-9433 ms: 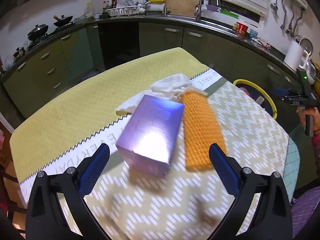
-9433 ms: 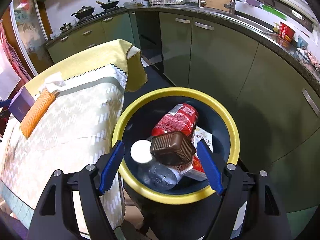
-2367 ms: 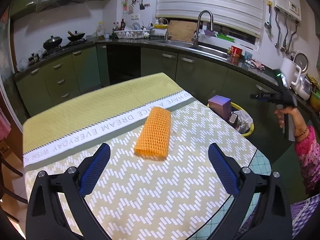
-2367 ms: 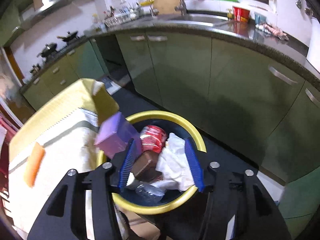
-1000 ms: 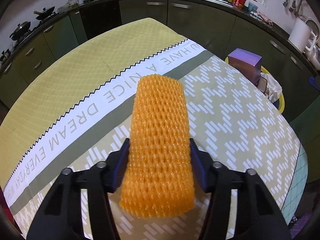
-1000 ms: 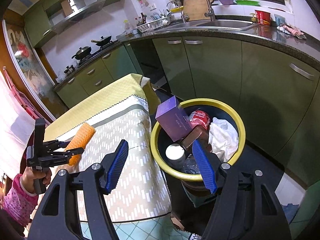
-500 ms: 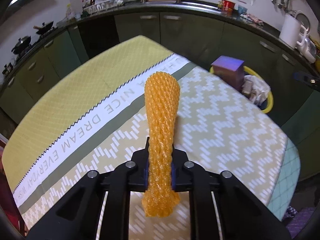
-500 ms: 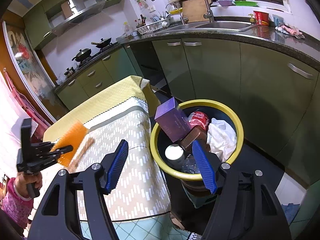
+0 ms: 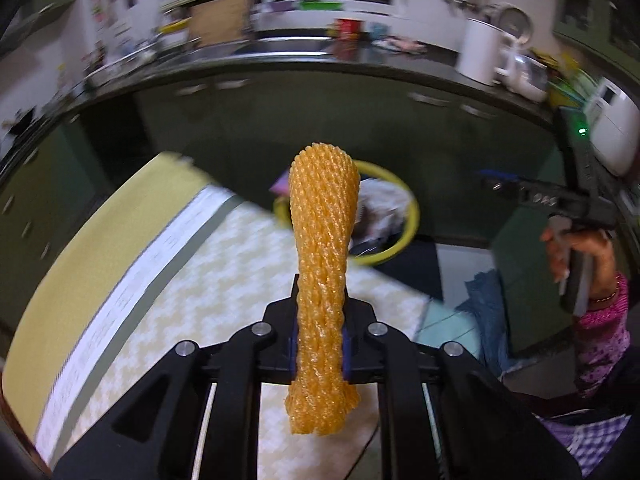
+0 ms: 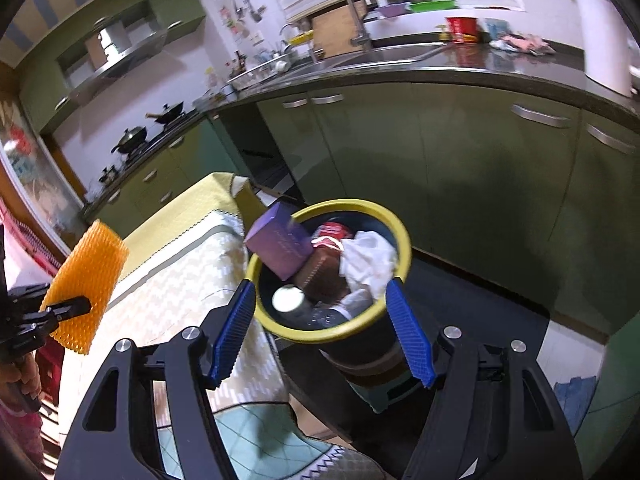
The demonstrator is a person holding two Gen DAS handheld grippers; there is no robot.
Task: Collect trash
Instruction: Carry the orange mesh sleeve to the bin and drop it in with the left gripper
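My left gripper (image 9: pixel 320 344) is shut on an orange foam net sleeve (image 9: pixel 323 264) and holds it up above the table, pointing toward the yellow-rimmed trash bin (image 9: pixel 404 236). The sleeve also shows at the left of the right wrist view (image 10: pixel 86 280), held in the air. My right gripper (image 10: pixel 322 332) is open and empty, just in front of and above the bin (image 10: pixel 404 256). The bin holds a purple box (image 10: pixel 280 246), a white tissue (image 10: pixel 368 260), a red can, a brown piece and a bottle.
The table with a yellow and zigzag cloth (image 9: pixel 168 280) stands left of the bin. Green kitchen cabinets (image 10: pixel 460 184) and a dark counter run behind the bin. A blue cloth (image 9: pixel 486 320) lies on the floor at the right.
My left gripper has closed on the orange sleeve, lifted it off the table and swung it toward the bin. My right gripper has stayed open near the bin.
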